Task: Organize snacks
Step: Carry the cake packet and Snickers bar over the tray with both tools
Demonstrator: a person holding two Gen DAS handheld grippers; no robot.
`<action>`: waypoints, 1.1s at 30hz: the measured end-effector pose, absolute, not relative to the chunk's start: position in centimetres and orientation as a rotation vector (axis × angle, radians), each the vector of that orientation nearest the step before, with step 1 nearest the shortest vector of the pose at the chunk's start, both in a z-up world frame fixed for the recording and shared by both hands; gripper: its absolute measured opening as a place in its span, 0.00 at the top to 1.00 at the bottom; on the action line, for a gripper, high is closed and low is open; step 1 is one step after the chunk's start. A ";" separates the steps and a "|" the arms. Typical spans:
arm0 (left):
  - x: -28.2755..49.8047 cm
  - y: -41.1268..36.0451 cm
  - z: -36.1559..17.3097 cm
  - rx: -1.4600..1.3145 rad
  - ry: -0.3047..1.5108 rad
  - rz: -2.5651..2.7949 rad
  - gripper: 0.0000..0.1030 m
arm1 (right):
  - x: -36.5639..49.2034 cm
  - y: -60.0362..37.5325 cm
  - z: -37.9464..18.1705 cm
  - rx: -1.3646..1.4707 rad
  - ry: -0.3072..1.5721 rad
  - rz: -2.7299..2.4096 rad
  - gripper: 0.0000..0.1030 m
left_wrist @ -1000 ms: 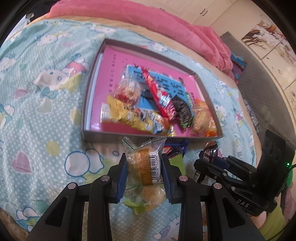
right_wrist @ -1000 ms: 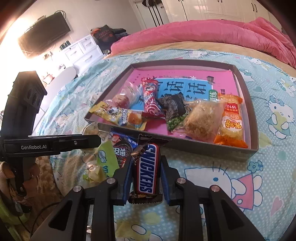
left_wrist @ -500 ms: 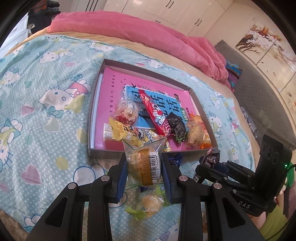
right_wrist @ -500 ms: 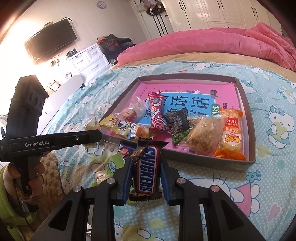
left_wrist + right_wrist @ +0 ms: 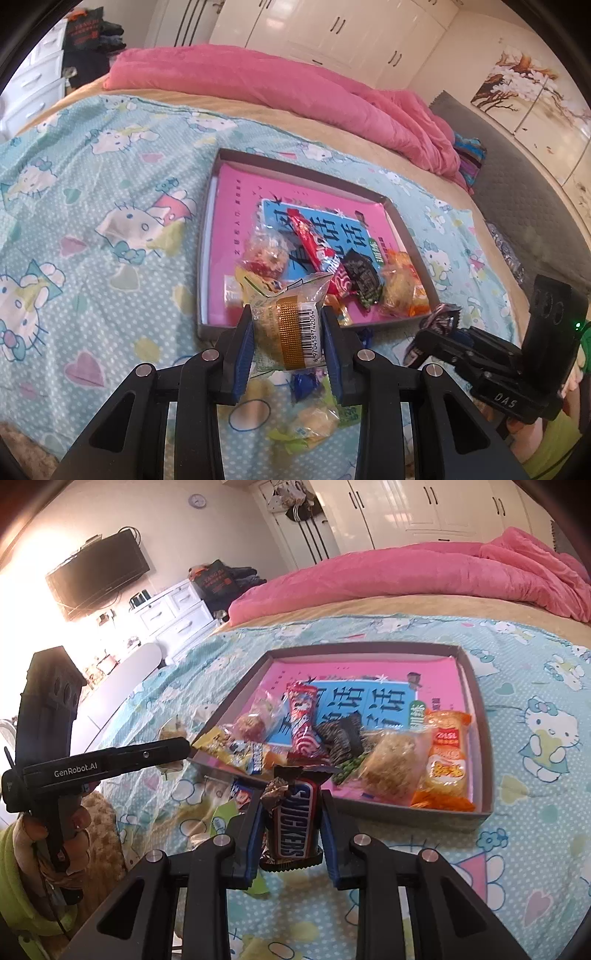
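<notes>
The left gripper (image 5: 288,338) pinches a clear-wrapped cake packet (image 5: 286,328) between its blue pads, barcode side up, its long axis running forward along the fingers. The right gripper (image 5: 291,834) is clamped on a Snickers bar (image 5: 293,829), which also lies lengthwise between the jaws with its torn-looking wrapper end pointing ahead. Both packets are held off the bedspread (image 5: 92,221).

Just below and behind the left jaws, loose snacks lie on the sheet: a yellow-green wrapped sweet (image 5: 310,428) and a blue wrapper (image 5: 304,384). Beneath the right jaws, slightly to their left, lie a blue-and-red packet (image 5: 242,794) and a green wrapper (image 5: 221,816).

The move ahead turns on the tray (image 5: 480,738), a shallow grey box with a pink book cover as its floor. It lies straight ahead of both pairs of jaws, its near wall just beyond the fingertips. Neither gripper looks clearly nearer.

What stands in the way is the crowd along that near wall: a yellow packet (image 5: 221,746), a red-and-white bar (image 5: 304,723), a black packet (image 5: 345,736), a pale crumbly cake (image 5: 391,764) and an orange bag (image 5: 445,760). The bare pink floor (image 5: 236,206) lies beyond them and, from the left jaws, ahead to the left. I judge each packet must clear the wall and the front row to land there.
</notes>
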State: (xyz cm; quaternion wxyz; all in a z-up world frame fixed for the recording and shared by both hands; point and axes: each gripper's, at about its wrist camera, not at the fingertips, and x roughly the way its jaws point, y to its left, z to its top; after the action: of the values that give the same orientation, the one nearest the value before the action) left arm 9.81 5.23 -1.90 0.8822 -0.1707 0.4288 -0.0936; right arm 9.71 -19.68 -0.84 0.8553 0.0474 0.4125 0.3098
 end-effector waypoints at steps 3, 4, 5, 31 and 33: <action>10.0 5.3 -1.8 -0.351 0.889 -0.189 0.66 | 10.0 -20.2 -0.4 0.111 0.854 0.639 0.72; 10.0 5.2 -1.8 -0.347 0.888 -0.188 0.66 | 10.1 -20.5 -0.3 0.117 0.850 0.633 0.72; 10.1 5.2 -1.7 -0.342 0.886 -0.188 0.66 | 10.2 -20.7 -0.2 0.122 0.847 0.629 0.72; 12.4 5.0 -3.4 -0.317 0.921 -0.165 0.66 | 13.1 -26.1 0.5 0.239 0.813 0.476 0.72; 12.7 4.8 -3.3 -0.302 0.912 -0.164 0.66 | 13.2 -26.4 0.4 0.246 0.815 0.473 0.72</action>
State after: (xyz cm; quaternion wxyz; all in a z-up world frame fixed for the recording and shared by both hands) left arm 12.69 4.77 -3.32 0.8836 -0.1450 0.4382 -0.0787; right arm 13.21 -26.37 0.40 0.8839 0.1180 0.3915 0.2271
